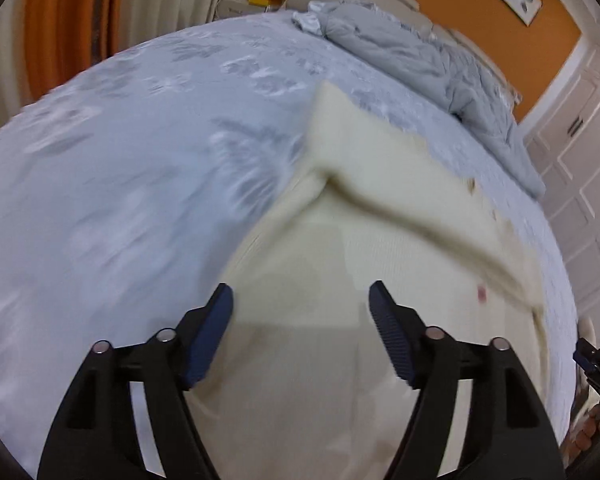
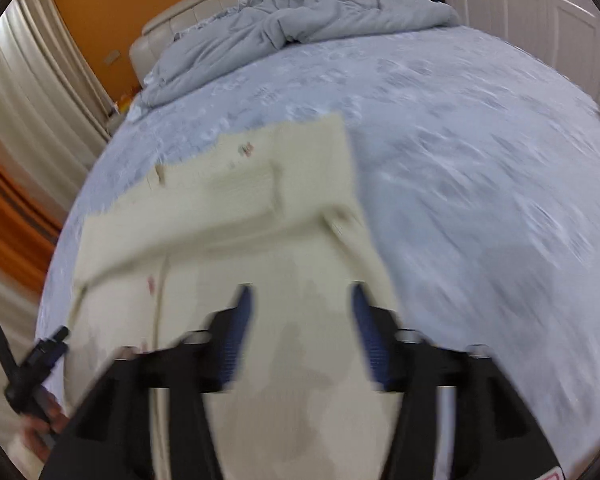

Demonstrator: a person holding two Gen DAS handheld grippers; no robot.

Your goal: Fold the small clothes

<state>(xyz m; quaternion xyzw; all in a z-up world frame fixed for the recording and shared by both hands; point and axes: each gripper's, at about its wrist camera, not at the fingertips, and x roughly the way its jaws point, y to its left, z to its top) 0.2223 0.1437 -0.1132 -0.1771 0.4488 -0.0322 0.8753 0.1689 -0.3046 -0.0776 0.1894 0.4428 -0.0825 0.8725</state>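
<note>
A cream knitted garment (image 1: 340,248) lies flat on the bed, with a sleeve folded across its upper body. It also shows in the right wrist view (image 2: 260,208), blurred by motion. My left gripper (image 1: 301,300) is open and empty, hovering above the garment's lower body. My right gripper (image 2: 302,300) is open and empty too, above the garment's lower right part. The left gripper's tip (image 2: 40,354) shows at the garment's left edge in the right wrist view.
The bed has a light blue patterned sheet (image 1: 120,160). A crumpled grey duvet (image 1: 412,48) lies at the headboard end. White wardrobe doors (image 1: 580,152) stand on one side, curtains (image 1: 60,20) on the other.
</note>
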